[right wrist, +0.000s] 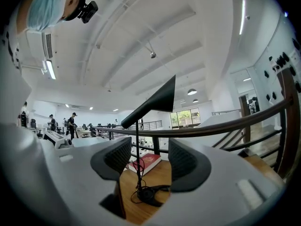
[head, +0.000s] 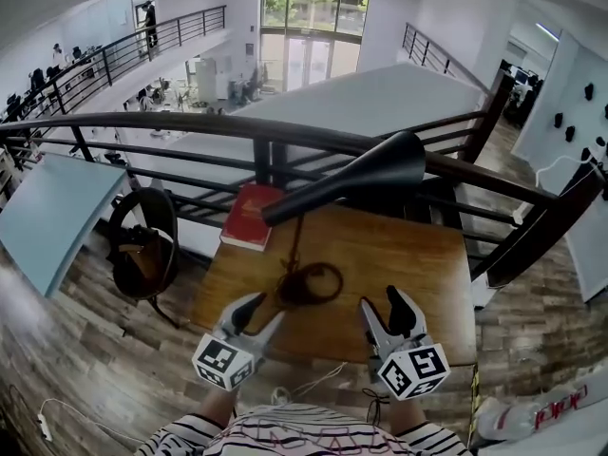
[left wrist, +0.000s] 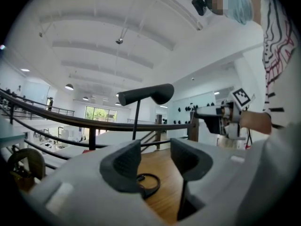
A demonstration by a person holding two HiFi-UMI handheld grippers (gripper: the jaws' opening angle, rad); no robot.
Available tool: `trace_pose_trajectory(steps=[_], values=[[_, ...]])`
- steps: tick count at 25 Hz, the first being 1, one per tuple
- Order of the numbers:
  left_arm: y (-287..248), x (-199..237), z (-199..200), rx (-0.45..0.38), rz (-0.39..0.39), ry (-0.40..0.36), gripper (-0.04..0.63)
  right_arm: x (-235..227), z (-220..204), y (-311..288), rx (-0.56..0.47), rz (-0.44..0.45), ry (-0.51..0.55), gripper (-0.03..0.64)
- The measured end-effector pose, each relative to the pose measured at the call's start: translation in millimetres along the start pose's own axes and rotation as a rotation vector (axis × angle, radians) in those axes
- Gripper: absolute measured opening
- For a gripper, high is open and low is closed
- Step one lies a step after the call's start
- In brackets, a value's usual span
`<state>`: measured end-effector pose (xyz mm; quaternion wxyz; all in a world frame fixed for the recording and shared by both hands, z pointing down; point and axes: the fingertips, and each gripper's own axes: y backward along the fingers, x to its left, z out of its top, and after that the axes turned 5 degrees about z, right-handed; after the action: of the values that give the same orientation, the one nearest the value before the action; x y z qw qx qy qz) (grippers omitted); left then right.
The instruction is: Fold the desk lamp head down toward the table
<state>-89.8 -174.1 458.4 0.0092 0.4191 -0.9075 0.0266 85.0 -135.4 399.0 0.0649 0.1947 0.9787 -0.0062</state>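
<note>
A black desk lamp stands on the wooden table. Its cone-shaped head sits high on a thin stem, roughly level, wide end to the right. The round base rests on the table with a cord looped by it. In the left gripper view the head tops the stem and the base shows between the jaws. The right gripper view shows the head and base too. My left gripper and right gripper hover open near the table's front edge, both empty, short of the lamp.
A red book lies at the table's far left corner. A dark railing runs behind the table. A black bag sits on the floor to the left. White cables trail near the front edge.
</note>
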Motion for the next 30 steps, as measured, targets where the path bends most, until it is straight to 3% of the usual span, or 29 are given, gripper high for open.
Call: trace_pose_trajectory(steps=[5,12,22,30], values=[[-25.0,31.9,2.3,0.001,-0.041,-0.033,0.196,-6.1,27.9,-23.9,-0.025,0.000,0.094,0.235],[-71.3,53.2,11.8,-0.013,-0.036,-0.055,0.199,-29.5,93.7,-42.6,-0.076,0.054,0.232,0.233],[-133.7,59.7,13.5,-0.011,0.070,-0.031,0.199,-75.9,197.3,-59.6,-0.133,0.205,0.419,0.234],[-169.5,61.9,6.2,0.010,0.135,-0.013,0.219,-97.7,236.2,-89.0,-0.135,0.327,0.478,0.233]])
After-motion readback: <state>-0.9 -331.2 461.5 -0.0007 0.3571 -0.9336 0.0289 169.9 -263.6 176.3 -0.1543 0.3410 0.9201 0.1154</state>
